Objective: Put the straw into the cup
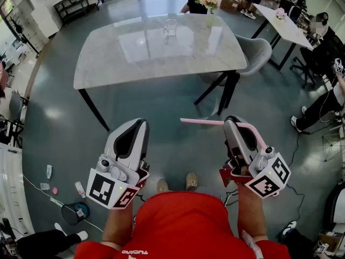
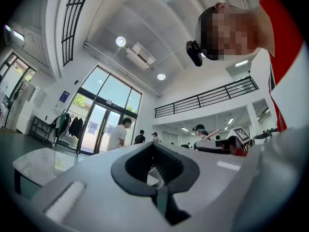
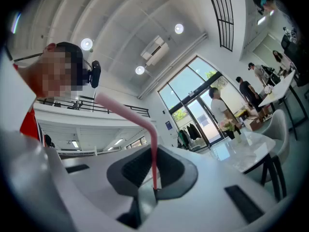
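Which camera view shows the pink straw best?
The right gripper view: the straw is close, with its bend and the right gripper pinching it. The head view shows it thin, lying across that gripper. The left gripper view shows only a tiny pink bit.

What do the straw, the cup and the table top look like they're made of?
The straw: probably plastic, matte pink, with a bent elbow. The cup: clear glass or hard plastic; the table shows through it. The table top: polished marble or a lookalike, pale with grey veining and glossy reflections.
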Tool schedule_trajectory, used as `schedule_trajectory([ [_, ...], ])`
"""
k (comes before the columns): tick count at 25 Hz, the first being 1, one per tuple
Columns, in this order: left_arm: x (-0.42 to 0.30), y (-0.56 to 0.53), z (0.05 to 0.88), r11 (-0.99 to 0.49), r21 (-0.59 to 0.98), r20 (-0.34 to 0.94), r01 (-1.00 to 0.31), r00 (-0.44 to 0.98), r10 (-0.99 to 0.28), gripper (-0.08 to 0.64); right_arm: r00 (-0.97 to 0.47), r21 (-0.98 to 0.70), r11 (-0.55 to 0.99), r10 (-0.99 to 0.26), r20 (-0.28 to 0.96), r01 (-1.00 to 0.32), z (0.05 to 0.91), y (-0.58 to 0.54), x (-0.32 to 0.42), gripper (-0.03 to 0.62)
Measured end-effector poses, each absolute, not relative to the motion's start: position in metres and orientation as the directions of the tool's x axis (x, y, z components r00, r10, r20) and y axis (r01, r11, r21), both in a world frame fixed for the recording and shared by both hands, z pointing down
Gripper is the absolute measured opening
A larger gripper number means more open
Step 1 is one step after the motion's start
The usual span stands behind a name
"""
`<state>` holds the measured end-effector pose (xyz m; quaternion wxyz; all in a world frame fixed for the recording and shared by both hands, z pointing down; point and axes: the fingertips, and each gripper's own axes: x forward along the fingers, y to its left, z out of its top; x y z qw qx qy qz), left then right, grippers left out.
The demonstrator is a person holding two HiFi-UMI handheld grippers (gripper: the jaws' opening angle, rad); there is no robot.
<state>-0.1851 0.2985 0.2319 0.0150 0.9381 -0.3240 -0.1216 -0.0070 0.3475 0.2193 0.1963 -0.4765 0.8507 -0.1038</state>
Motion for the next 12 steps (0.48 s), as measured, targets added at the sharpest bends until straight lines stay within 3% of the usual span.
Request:
schedule_trajectory([
  [12, -0.184, 0.293, 0.231, -0.781, 0.1, -0.207, -0.616, 0.755, -0.622, 0.006, -0.484, -0.383, 0.54, -0.842, -0.239, -0.75, 0.226, 0.334, -0.006, 0.021],
])
